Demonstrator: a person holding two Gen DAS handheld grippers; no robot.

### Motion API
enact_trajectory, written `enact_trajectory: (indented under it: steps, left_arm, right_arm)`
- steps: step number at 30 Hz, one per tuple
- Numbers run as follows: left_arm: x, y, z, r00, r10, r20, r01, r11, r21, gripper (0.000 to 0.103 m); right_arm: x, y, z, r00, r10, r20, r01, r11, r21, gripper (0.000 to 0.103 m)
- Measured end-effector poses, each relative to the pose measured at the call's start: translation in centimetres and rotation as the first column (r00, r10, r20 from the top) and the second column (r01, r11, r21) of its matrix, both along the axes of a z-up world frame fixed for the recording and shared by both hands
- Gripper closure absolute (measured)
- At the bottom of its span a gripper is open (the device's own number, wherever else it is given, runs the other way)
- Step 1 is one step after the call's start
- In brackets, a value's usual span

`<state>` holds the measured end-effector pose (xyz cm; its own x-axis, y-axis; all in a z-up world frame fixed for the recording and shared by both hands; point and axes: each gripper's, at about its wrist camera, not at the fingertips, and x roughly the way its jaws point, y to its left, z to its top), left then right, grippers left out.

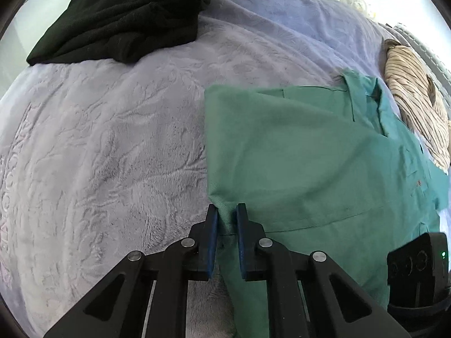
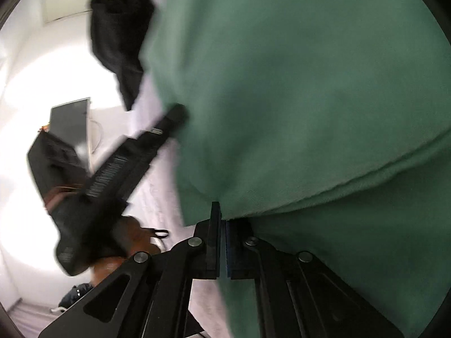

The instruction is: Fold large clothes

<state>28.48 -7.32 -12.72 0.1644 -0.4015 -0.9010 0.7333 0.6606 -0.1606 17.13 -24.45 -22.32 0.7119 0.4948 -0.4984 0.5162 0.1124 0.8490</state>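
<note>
On the bed (image 1: 112,140) lies the green shirt (image 1: 296,155); the left hand-held gripper (image 1: 227,211) pinches its near corner, and the right hand-held gripper (image 2: 221,219) is clamped on its hem.

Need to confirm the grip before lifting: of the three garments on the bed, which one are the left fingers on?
The green shirt: its near corner sits between the left fingers. The black garment and striped one lie apart, untouched.
</note>
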Motion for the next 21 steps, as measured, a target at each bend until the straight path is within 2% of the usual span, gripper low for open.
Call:
enact_trajectory:
  steps: [3,6,8,10,11,13,15,17,18,19,21]
  left_arm:
    - [-0.2,0.3,0.6,1.0,0.005,0.023,-0.005,1.0,0.003,0.088]
    - [-0.7,1.3,2.5,0.997,0.018,0.072,-0.019,1.0,0.012,0.088]
    - [-1.4,1.8,3.8,0.995,0.019,0.101,-0.02,1.0,0.009,0.088]
    - [-2.4,2.1,5.1,0.994,0.013,0.106,-0.012,1.0,-0.013,0.088]
    - [-2.8,2.3,5.4,0.995,0.01,0.098,-0.008,1.0,-0.021,0.088]
    - [-3.9,2.2,5.1,0.997,0.006,0.083,-0.005,1.0,-0.013,0.088]
    - [-5.0,1.9,3.7,0.996,0.003,0.089,-0.006,0.999,0.033,0.088]
    - [-5.6,1.8,1.5,0.995,0.018,0.093,-0.027,0.995,0.095,0.088]
    - [-5.8,1.8,0.8,0.995,0.027,0.096,-0.037,0.994,0.103,0.088]
    - [-5.9,2.1,0.4,0.995,0.033,0.097,-0.043,0.994,0.099,0.088]
    - [-5.7,2.8,0.3,0.995,0.058,0.084,-0.065,0.994,0.087,0.088]
  right_arm:
    - [-0.5,0.0,0.4,1.0,0.018,-0.003,-0.018,1.0,0.016,0.1]
    - [-2.3,-0.4,2.5,0.993,0.119,-0.026,-0.12,0.989,-0.085,0.098]
    - [-4.3,-2.1,4.5,0.992,0.118,-0.039,-0.123,0.977,-0.176,0.096]
    - [-6.9,-4.8,6.6,0.995,0.068,-0.066,-0.084,0.953,-0.29,0.096]
    - [-8.5,-6.9,7.9,0.996,0.017,-0.089,-0.049,0.928,-0.369,0.095]
    - [-9.9,-9.6,9.4,0.993,-0.059,-0.105,0.005,0.891,-0.454,0.095]
    - [-11.5,-12.6,10.5,0.984,-0.136,-0.118,0.056,0.853,-0.519,0.095]
    - [-13.1,-14.8,10.2,0.965,-0.196,-0.174,0.065,0.823,-0.564,0.095]
    - [-13.7,-15.8,9.4,0.949,-0.223,-0.223,0.053,0.81,-0.584,0.095]
    - [-14.7,-16.5,8.5,0.935,-0.238,-0.261,0.041,0.807,-0.589,0.099]
    - [-16.8,-17.4,6.9,0.932,-0.253,-0.258,0.081,0.841,-0.535,0.1]
